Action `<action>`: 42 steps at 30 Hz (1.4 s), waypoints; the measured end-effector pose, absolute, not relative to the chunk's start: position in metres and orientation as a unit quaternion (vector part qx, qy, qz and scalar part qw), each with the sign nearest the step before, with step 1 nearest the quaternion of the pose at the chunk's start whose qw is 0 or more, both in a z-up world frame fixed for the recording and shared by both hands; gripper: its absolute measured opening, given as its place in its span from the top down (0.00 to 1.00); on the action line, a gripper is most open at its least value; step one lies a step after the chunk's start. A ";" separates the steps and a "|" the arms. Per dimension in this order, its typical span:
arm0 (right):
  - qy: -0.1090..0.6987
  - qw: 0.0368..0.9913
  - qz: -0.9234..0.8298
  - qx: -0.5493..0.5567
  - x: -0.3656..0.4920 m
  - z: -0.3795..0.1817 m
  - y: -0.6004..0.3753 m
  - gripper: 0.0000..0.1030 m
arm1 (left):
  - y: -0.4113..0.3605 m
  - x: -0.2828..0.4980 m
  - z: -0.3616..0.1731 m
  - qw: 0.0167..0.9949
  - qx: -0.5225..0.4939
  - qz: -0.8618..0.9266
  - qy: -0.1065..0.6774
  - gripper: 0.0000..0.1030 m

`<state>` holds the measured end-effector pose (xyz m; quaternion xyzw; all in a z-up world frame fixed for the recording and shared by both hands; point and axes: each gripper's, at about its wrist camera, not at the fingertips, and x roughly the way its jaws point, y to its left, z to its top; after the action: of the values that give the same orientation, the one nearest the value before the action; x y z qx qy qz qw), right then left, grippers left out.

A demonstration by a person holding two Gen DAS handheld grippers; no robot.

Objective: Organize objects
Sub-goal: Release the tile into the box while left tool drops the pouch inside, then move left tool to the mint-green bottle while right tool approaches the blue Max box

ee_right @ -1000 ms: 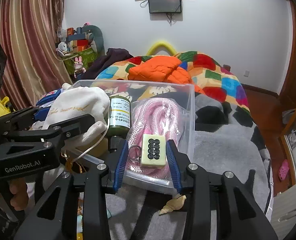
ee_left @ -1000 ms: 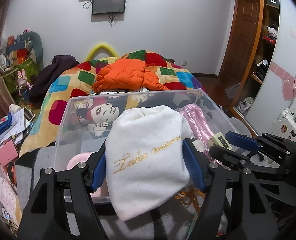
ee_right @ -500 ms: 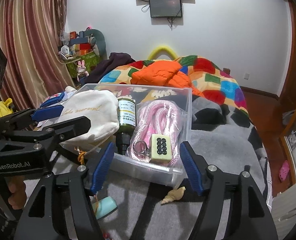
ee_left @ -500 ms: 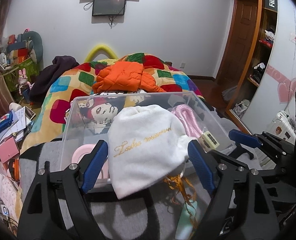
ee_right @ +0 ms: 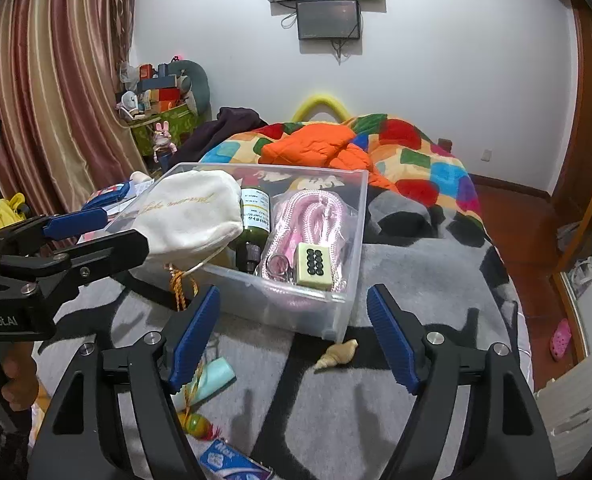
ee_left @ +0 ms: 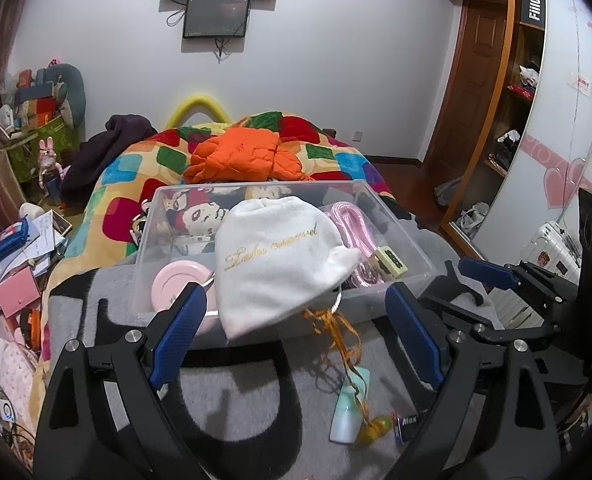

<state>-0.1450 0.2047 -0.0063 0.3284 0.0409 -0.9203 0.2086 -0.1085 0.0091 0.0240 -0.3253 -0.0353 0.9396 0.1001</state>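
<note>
A clear plastic bin (ee_left: 410, 240) (ee_right: 348, 312) sits on the grey blanket. A white drawstring pouch (ee_left: 280, 256) (ee_right: 184, 212) rests in it, over the near rim. A pink rope bag (ee_right: 312, 220), a pale tag with black dots (ee_right: 314, 264), a green bottle (ee_right: 254, 220) and a pink round case (ee_left: 176, 284) lie inside. My left gripper (ee_left: 292, 336) is open, just short of the pouch. My right gripper (ee_right: 292, 332) is open and empty, in front of the bin.
On the blanket near me lie a mint tube (ee_left: 350, 412) with an orange cord, a small seashell (ee_right: 336, 354) and a blue packet (ee_right: 232, 460). A colourful quilt with an orange jacket (ee_left: 240, 152) lies behind the bin. Clutter covers the floor at the left (ee_left: 16, 264).
Both grippers opened and drew back. The left let go of the white pouch; the right let go of the pale tag. Both now lie in the bin.
</note>
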 end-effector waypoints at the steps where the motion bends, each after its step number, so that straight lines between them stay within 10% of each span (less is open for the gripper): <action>1: 0.041 0.209 -0.921 0.328 -0.143 -0.006 0.206 0.29 | 0.009 -0.105 0.025 0.102 -0.325 0.939 -0.035 0.11; 42: 0.025 0.200 -0.900 0.386 -0.079 -0.069 0.230 0.27 | 0.021 -0.057 -0.057 0.105 -0.409 0.905 -0.049 0.16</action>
<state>-0.0789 0.2304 -0.0692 0.3862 0.0249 -0.9002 0.1999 -0.0574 0.0206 -0.0568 -0.4093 -0.0488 0.9051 0.1047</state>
